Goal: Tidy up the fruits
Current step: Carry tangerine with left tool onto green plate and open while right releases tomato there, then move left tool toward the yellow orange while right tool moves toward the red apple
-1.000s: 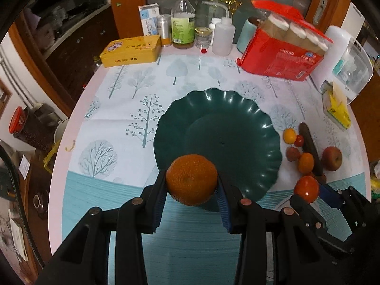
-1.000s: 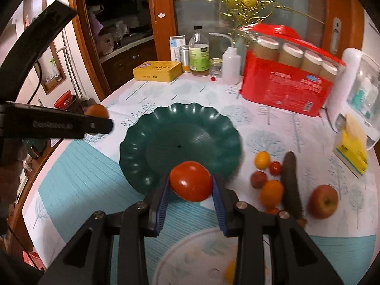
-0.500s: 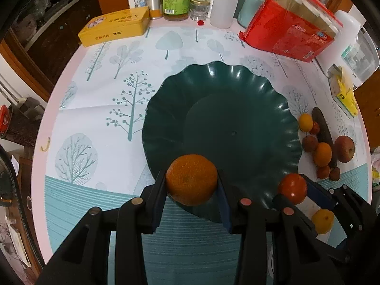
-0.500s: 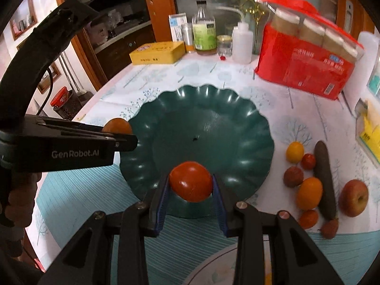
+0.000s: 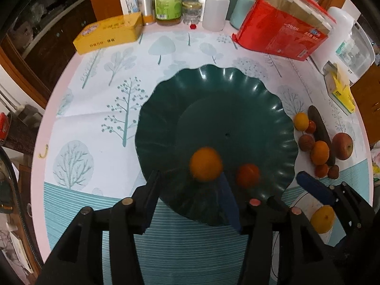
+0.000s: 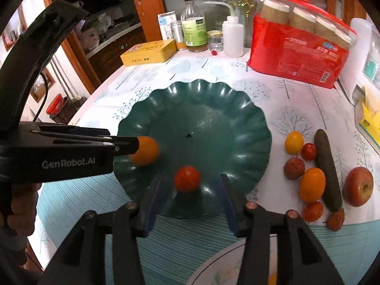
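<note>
A dark green scalloped plate (image 5: 213, 71) (image 6: 197, 85) lies in the middle of the table. My left gripper (image 5: 188, 178) hangs over its near rim with its jaws opening. The orange (image 5: 206, 163) is blurred between them, free of the pads, low over the plate's near part. My right gripper (image 6: 193, 178) is just to the right, jaws opening too. The red tomato (image 6: 187, 178) sits loose between its fingers on the plate. In the right wrist view the left gripper (image 6: 123, 143) comes in from the left with the orange (image 6: 143, 150) at its tip.
Right of the plate lie loose fruits: a yellow tomato (image 6: 294, 142), a cucumber (image 6: 326, 168), an apple (image 6: 358, 186), an orange (image 6: 311, 184) and several small red ones. A red package (image 6: 299, 54), a yellow tin (image 6: 148, 52) and bottles (image 6: 193, 28) line the far edge.
Both grippers sank over the plate's near rim. Then both jaws spread, and the orange and the tomato slipped out of their grip down to the plate.
</note>
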`<state>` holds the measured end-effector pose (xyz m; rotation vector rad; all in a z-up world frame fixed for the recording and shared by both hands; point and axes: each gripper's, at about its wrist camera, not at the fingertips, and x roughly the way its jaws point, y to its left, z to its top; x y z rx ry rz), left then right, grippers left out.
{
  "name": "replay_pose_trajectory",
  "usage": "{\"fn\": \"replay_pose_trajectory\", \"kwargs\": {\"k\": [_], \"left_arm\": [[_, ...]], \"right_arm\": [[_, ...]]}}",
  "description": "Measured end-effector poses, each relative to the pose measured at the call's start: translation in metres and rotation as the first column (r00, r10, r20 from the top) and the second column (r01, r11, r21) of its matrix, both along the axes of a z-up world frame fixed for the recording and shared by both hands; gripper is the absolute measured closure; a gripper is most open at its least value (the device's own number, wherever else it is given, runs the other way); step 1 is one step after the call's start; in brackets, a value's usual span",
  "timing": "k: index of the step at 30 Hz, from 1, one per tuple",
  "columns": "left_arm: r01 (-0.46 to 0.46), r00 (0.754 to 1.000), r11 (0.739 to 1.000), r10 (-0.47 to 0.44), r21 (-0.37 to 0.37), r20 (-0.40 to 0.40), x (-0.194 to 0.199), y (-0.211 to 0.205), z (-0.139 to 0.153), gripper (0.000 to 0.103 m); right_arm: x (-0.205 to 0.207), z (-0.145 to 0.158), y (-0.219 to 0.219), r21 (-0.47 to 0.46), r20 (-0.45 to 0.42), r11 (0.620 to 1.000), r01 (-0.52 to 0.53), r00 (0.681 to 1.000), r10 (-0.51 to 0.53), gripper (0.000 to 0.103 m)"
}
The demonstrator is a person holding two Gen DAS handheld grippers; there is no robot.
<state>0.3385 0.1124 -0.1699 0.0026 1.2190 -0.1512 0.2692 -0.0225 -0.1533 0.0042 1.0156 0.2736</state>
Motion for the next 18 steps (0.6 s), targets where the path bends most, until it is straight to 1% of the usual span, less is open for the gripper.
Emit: {"fn": "replay_pose_trajectory", "kwargs": {"k": [3,7,11,15,18], "left_arm": [[-0.002,1.0,1.0,0.002,0.022,0.009,-0.007,0.0,0.006,0.052],[-0.007,1.0,1.0,0.007,0.025,0.021,-0.018,-0.001,0.015,0.052],[-0.007,0.999,1.0,0.006,0.017,0.032,-0.035,-0.004,0.021,0.051],[0.002,1.0,1.0,-0.002,0.007,0.019,-0.054,-0.012,0.021,0.048],[0.007,1.0,1.0,-0.007,0.009,0.011,-0.068,-0.02,0.02,0.047]], "right_arm": [[-0.006,0.007,-0.005,0.003,0.019,1.0,0.02,1.0,-0.02,0.05],[-0.018,0.014,-0.012,0.017,0.031,0.999,0.051,0.998,-0.052,0.05],[-0.037,0.016,-0.022,0.018,0.024,0.996,0.084,0.996,-0.084,0.05],[-0.057,0.015,-0.035,0.026,0.011,0.992,0.123,0.992,-0.123,0.05],[-0.072,0.012,-0.048,0.03,0.001,0.988,0.15,0.989,-0.15,0.05]]}}
